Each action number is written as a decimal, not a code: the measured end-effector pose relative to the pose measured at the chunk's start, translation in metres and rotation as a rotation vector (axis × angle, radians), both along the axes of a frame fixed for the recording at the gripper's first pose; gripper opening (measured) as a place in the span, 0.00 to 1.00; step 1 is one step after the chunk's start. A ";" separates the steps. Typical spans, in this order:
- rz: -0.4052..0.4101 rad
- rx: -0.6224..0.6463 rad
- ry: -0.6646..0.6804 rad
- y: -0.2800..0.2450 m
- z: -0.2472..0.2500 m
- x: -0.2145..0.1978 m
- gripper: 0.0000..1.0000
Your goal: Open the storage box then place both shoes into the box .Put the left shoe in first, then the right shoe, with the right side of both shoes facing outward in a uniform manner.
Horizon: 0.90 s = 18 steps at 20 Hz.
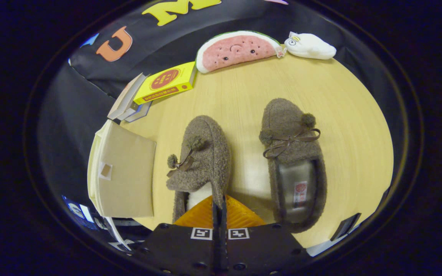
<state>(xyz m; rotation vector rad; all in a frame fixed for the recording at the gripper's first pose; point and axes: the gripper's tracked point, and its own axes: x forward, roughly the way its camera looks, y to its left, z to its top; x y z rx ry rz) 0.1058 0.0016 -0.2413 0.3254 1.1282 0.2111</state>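
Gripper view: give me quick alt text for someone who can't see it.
The gripper is shut on the collar of the left shoe, tilting it on the wooden table. The right shoe lies flat beside it, and the storage box stands on the left shoe's other side.

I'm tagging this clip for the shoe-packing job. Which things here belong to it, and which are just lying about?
Belong to the job:
- left shoe, its side wall pinched in the shut gripper
- right shoe, flat on the table
- storage box, beside the left shoe

Lying about:
- watermelon plush
- white plush
- yellow box on a stack of books
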 end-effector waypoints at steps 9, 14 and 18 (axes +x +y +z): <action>0.021 0.039 -0.072 0.041 0.057 -0.032 0.00; 0.037 0.111 -0.147 0.082 0.109 -0.055 0.00; 0.069 0.141 -0.166 0.117 0.135 -0.072 0.00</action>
